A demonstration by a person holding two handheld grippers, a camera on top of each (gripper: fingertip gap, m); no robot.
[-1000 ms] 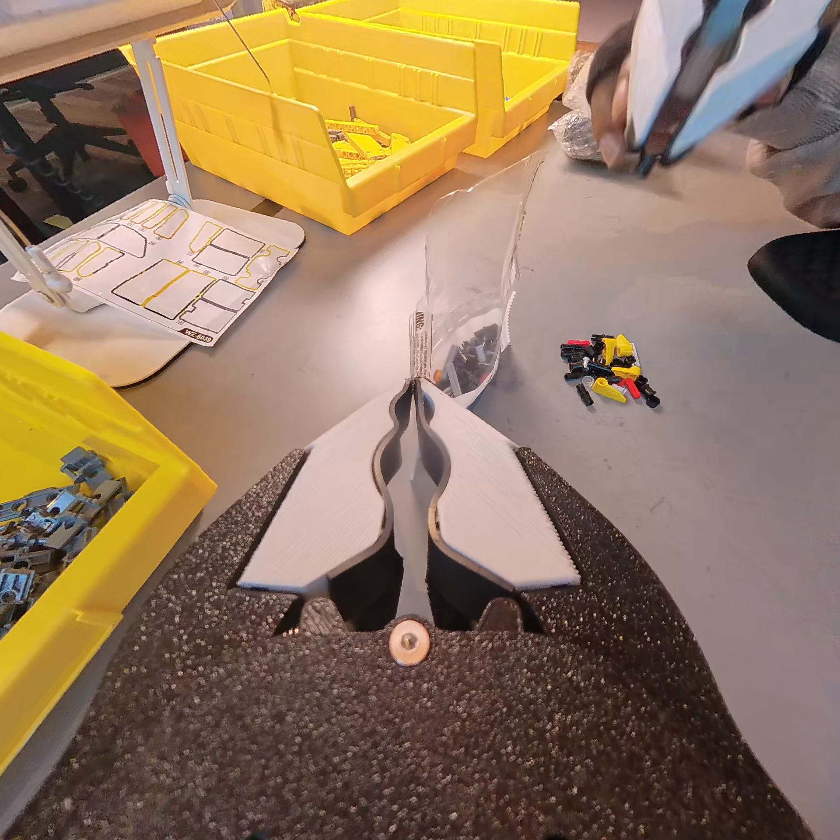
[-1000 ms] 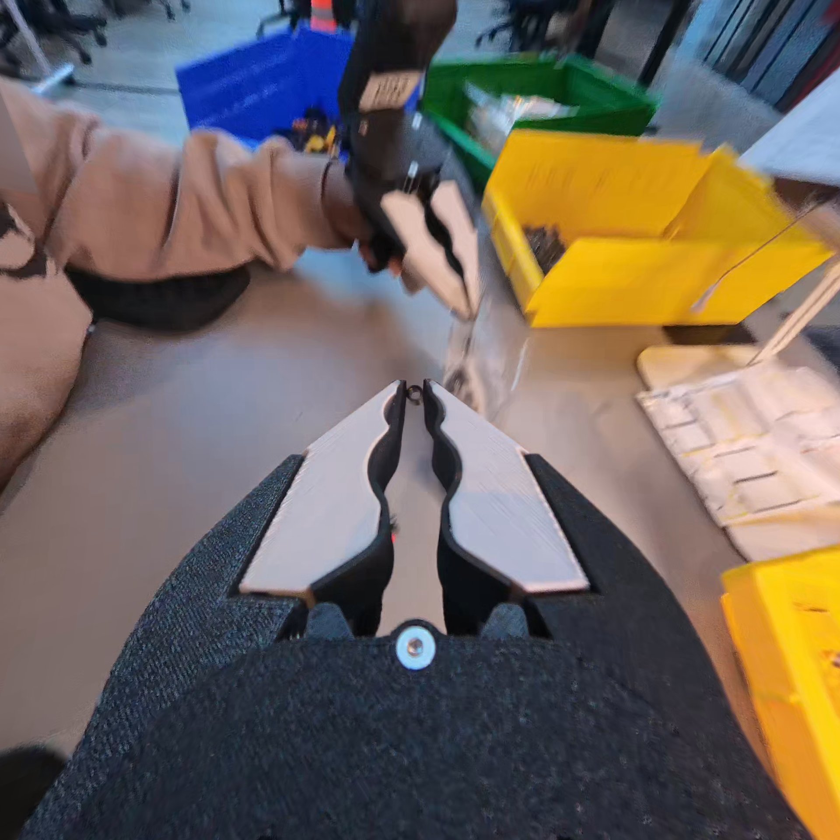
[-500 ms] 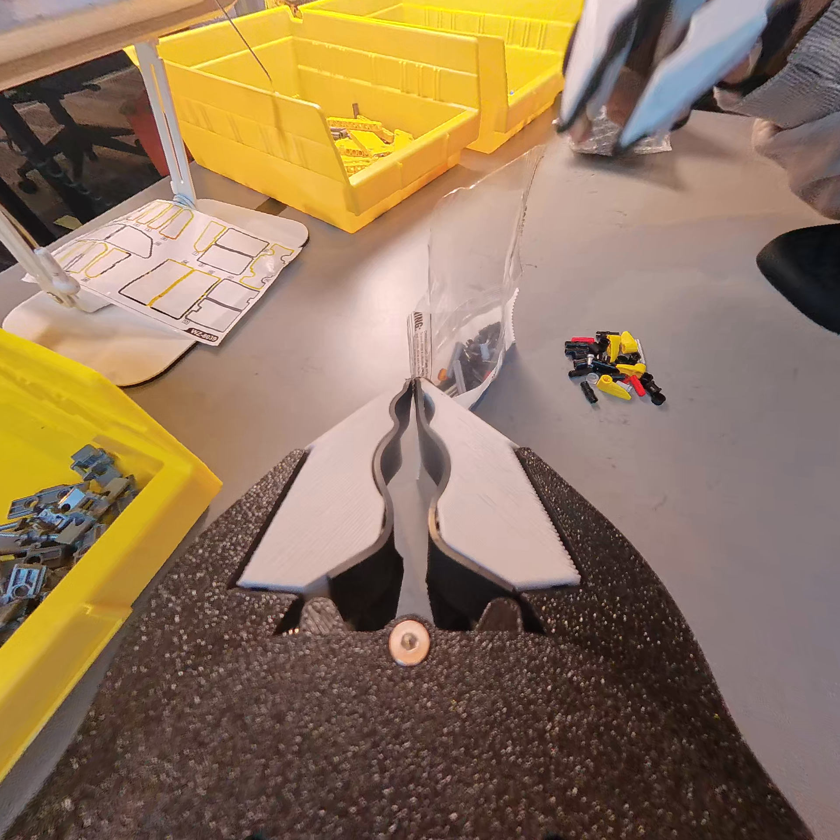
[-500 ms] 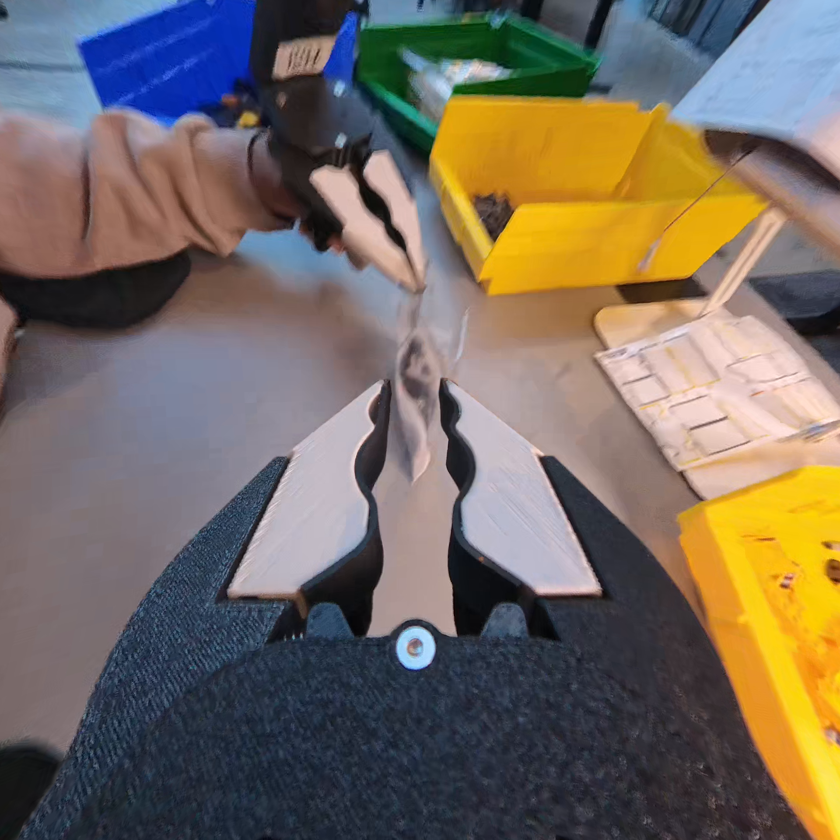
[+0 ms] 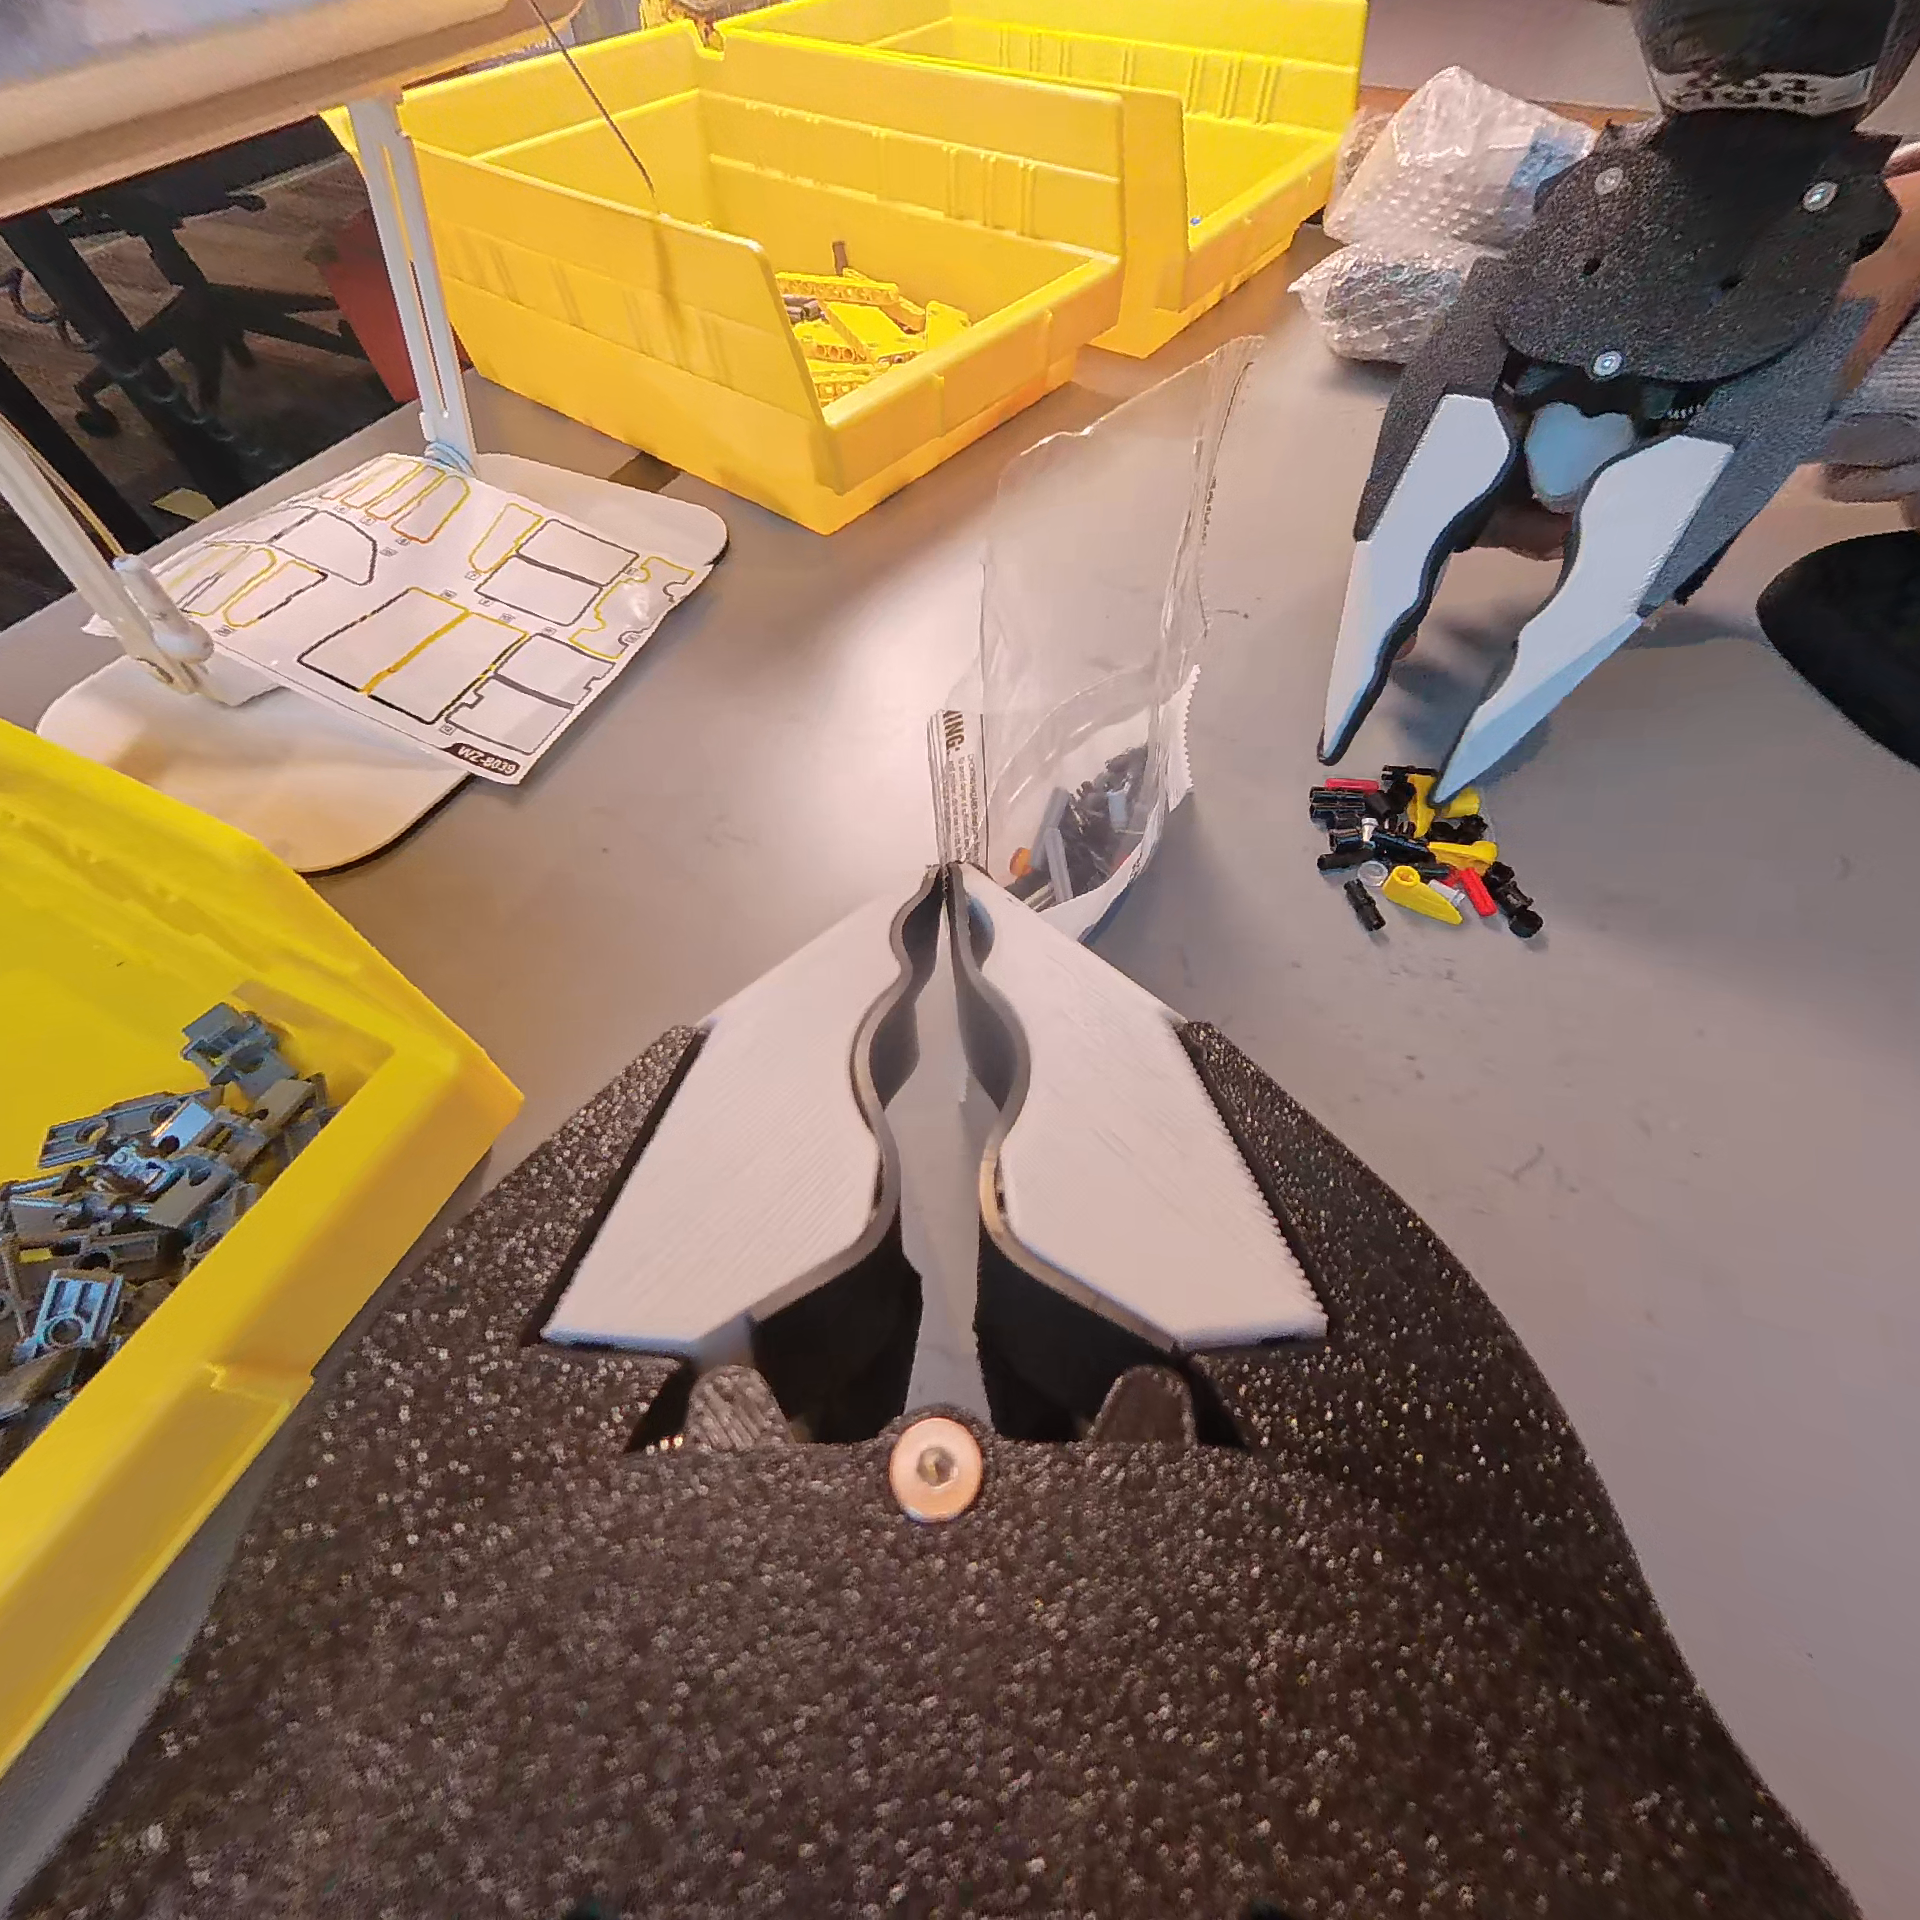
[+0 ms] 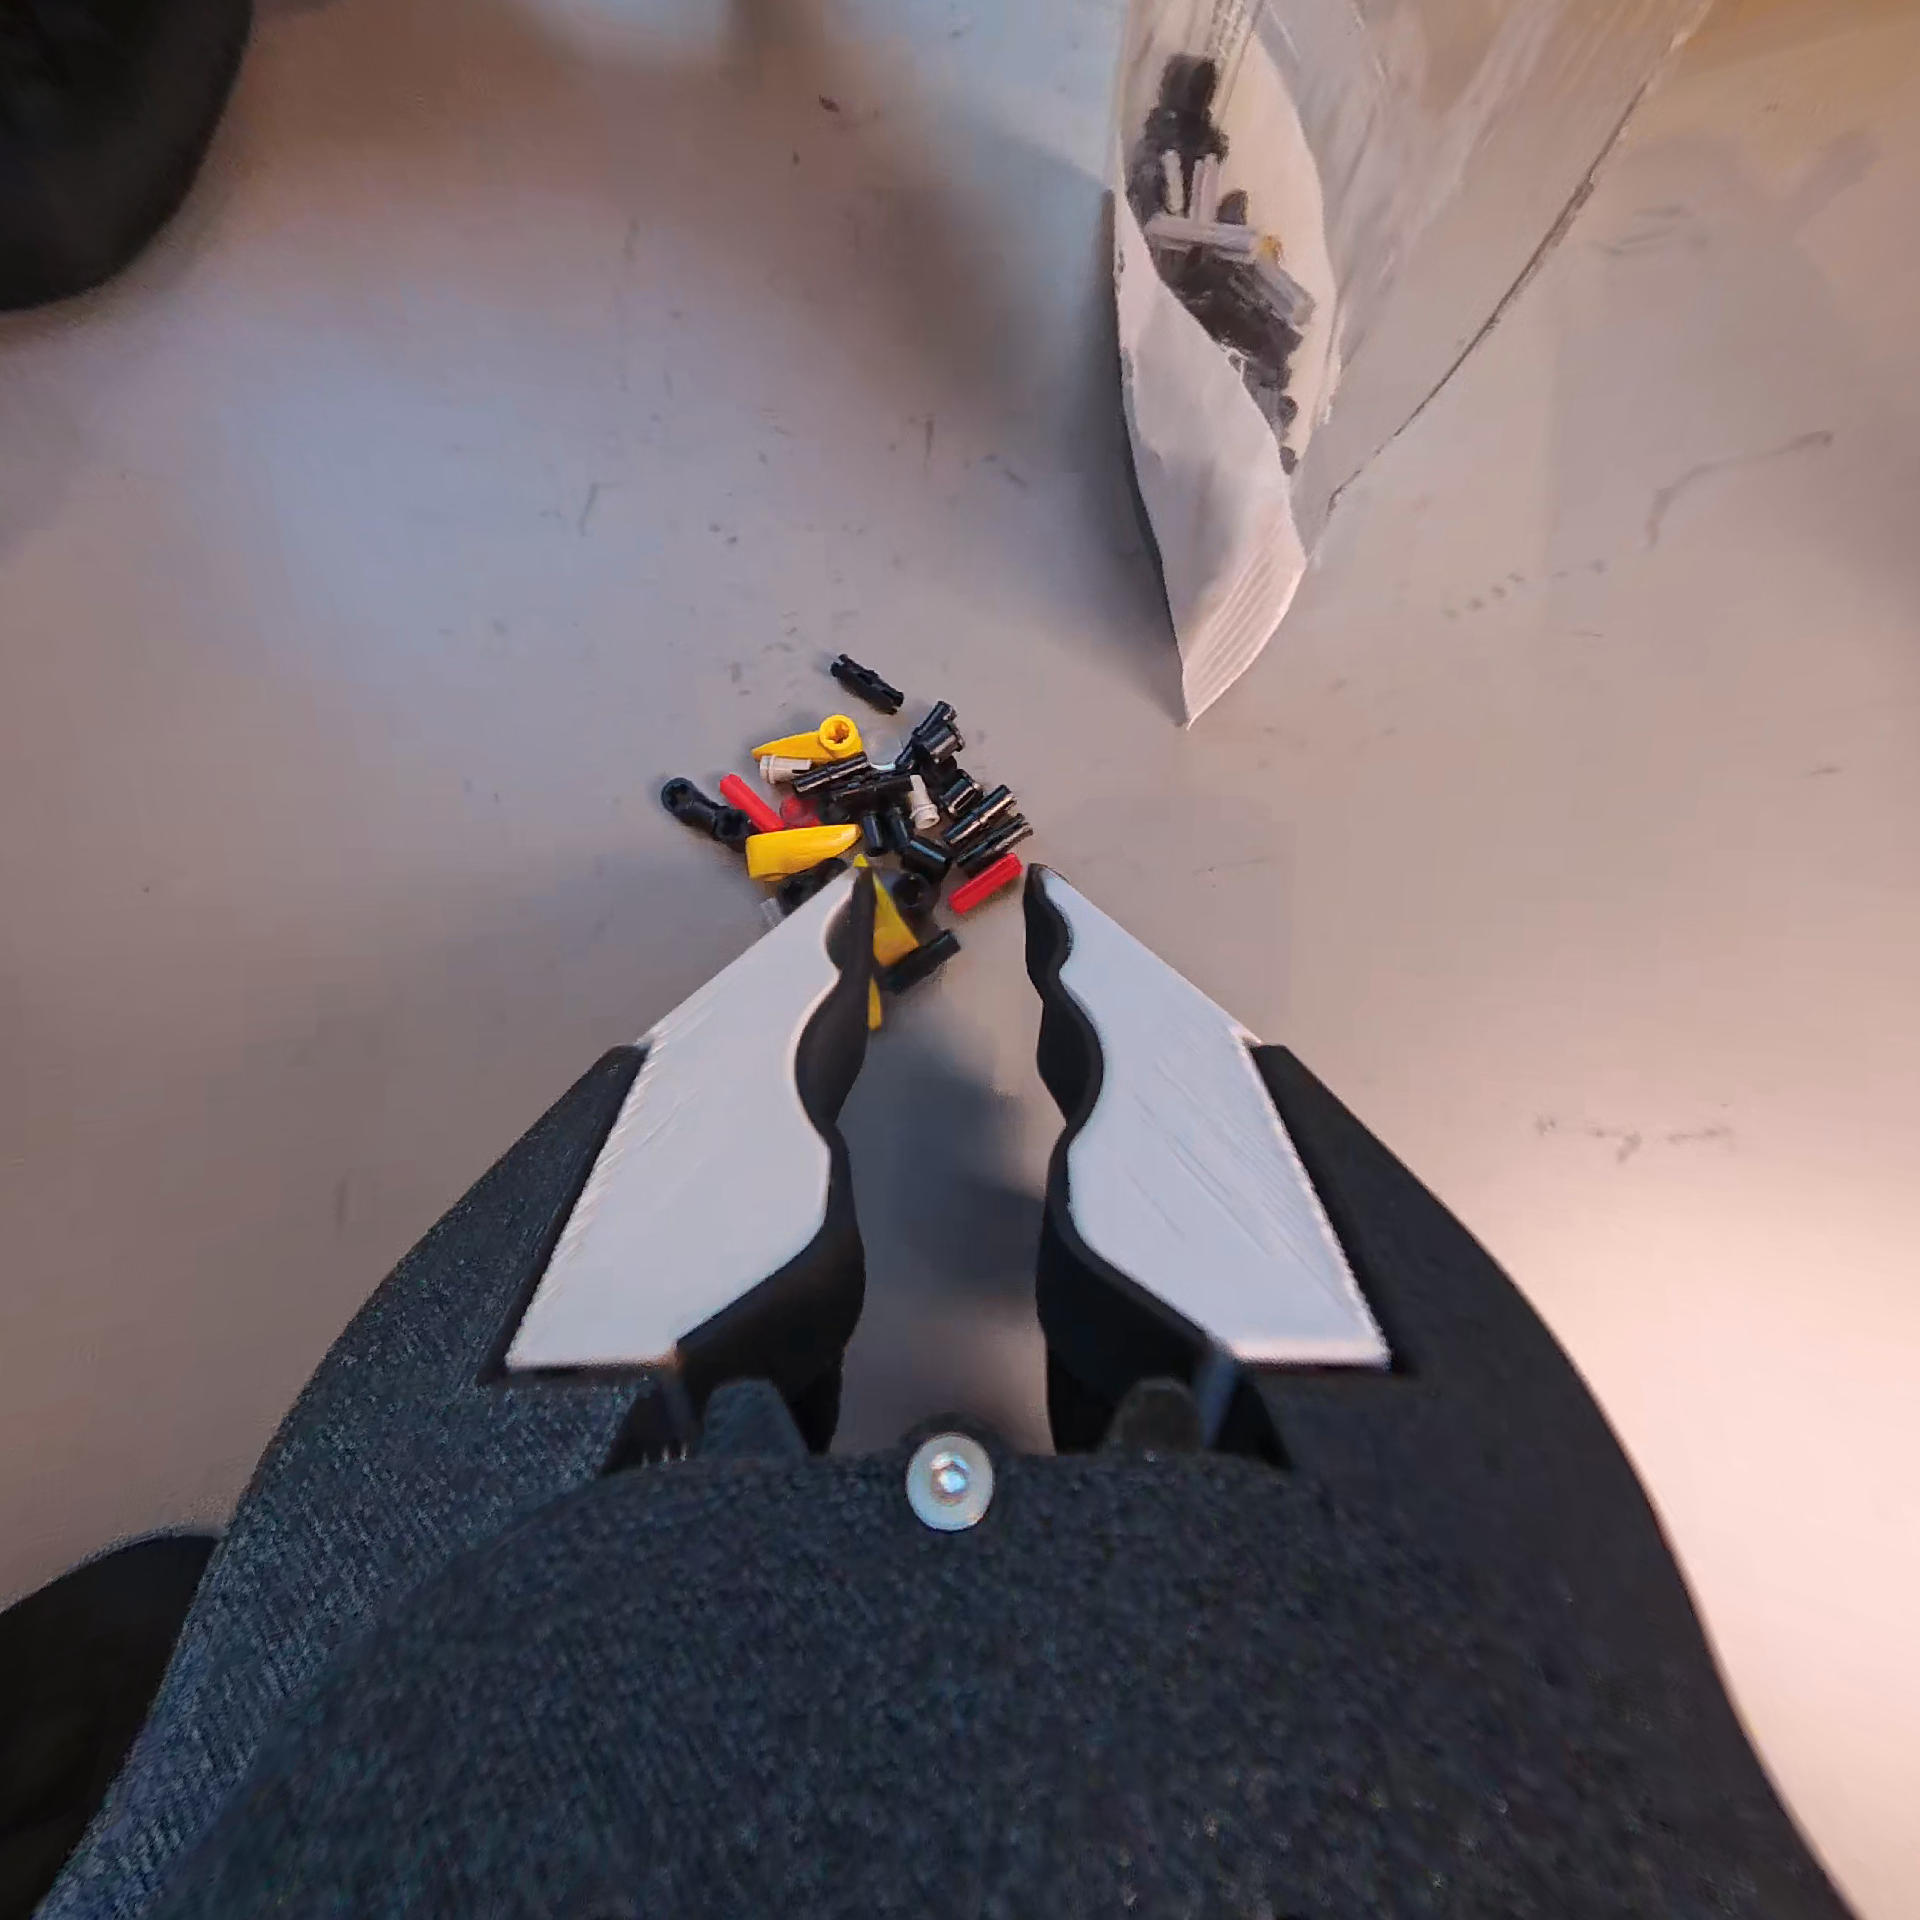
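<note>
Left tongs [image 5: 948, 878] pinched tight on edge of clear plastic bag [image 5: 1101, 644], holding it upright on grey surface [image 5: 1558, 1195]; small dark parts sit in bag's bottom. Right tongs [image 6: 940, 883] spread apart, gripping nothing, tips down at near edge of loose pile of small parts [image 6: 862, 821] (black, yellow, red), one tip touching a yellow piece. Pile lies just beside bag, wholly outside it. Farther out: yellow bin of grey parts [image 5: 156, 1174], yellow bins [image 5: 831, 260] behind, printed sheet [image 5: 416, 613].
</note>
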